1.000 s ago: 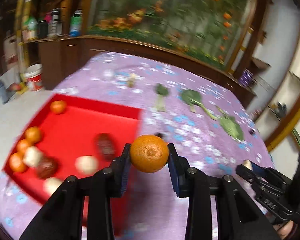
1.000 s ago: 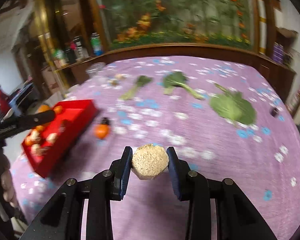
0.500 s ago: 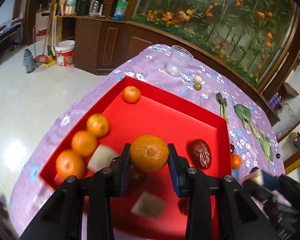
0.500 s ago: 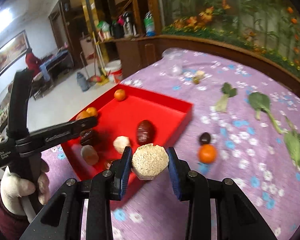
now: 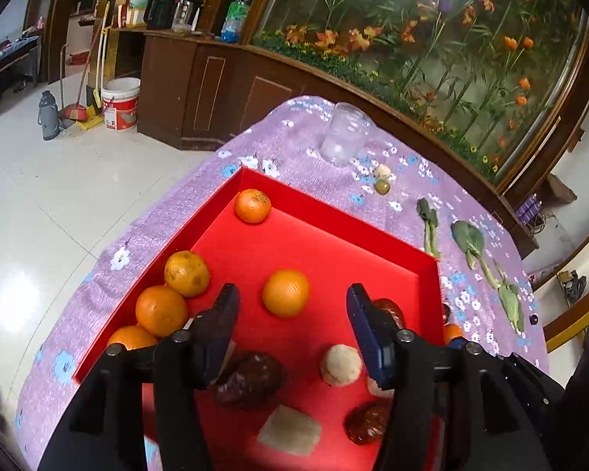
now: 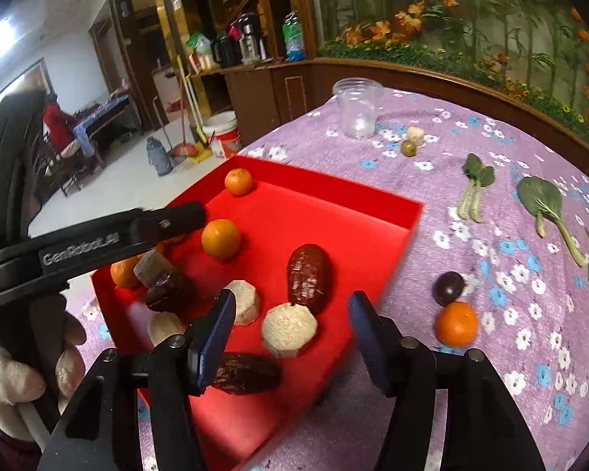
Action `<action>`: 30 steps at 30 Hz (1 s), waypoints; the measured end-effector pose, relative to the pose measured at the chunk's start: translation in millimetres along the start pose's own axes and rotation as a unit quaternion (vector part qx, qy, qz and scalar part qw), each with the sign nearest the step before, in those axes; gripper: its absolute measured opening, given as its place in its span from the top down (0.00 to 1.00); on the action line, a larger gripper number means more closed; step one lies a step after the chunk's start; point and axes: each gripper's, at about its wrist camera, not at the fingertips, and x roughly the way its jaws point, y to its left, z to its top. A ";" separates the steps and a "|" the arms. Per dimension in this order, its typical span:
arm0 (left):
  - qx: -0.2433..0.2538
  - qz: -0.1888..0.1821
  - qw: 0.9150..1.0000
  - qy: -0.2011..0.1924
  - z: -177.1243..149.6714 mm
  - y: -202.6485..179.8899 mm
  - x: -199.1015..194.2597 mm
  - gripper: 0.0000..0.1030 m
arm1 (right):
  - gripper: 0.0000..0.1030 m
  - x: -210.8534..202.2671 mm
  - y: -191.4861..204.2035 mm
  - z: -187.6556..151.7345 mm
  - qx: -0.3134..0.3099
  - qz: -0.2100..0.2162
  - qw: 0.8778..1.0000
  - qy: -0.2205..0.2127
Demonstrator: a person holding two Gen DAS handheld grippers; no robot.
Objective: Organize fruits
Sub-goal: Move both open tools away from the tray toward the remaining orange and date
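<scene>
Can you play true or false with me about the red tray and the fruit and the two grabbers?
1. An orange lies on the purple cloth outside the red tray. True.
2. The clear plastic cup stands inside the tray. False: it stands on the cloth beyond the tray.
3. The left gripper squeezes an orange. False: its jaws are opening, and the orange between them is touched by neither pad.
4. Green leaves lie on the cloth, not in the tray. True.
5. The right gripper grips the pale round slice. False: its jaws are opening, and the slice is free in the tray.
</scene>
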 end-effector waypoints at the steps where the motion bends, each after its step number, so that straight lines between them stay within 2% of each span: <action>1: 0.001 0.001 1.000 -0.006 -1.1 -3.0 -4.7 0.46 | 0.37 -5.5 -3.2 -2.0 0.006 -0.001 1.000 -0.005; 2: 0.004 0.001 1.000 -0.014 -3.3 -7.9 -11.6 0.45 | 0.37 -12.3 -6.4 -4.6 0.013 -0.004 1.000 -0.011; 4: 0.009 -0.002 1.000 -0.024 -6.9 -17.5 -22.0 0.36 | 0.37 -29.4 -15.4 -11.6 0.025 -0.012 0.999 -0.029; 8: 0.024 -0.020 0.999 -0.039 -15.4 -40.6 -40.0 0.26 | 0.37 -54.1 -36.0 -27.8 0.058 -0.030 0.997 -0.050; 12: 0.034 -0.045 0.998 -0.034 -24.7 -59.7 -53.2 0.25 | 0.37 -71.8 -59.3 -48.8 0.082 -0.041 0.994 -0.052; 15: 0.034 -0.041 0.998 -0.042 -30.3 -65.2 -62.5 0.25 | 0.37 -81.0 -80.6 -63.0 0.101 -0.049 0.993 -0.046; 18: 0.028 -0.028 0.998 -0.042 -36.1 -64.2 -67.2 0.25 | 0.37 -82.6 -95.4 -69.7 0.119 -0.038 0.991 -0.038; 25: 0.021 -0.002 0.999 -0.035 -44.8 -50.2 -68.3 0.24 | 0.37 -63.5 -66.0 -75.7 0.071 -0.009 0.997 -0.010; 30: 0.007 0.002 0.999 -0.038 -47.3 -34.5 -69.5 0.24 | 0.37 -30.3 -27.6 -78.1 0.003 -0.023 0.999 0.036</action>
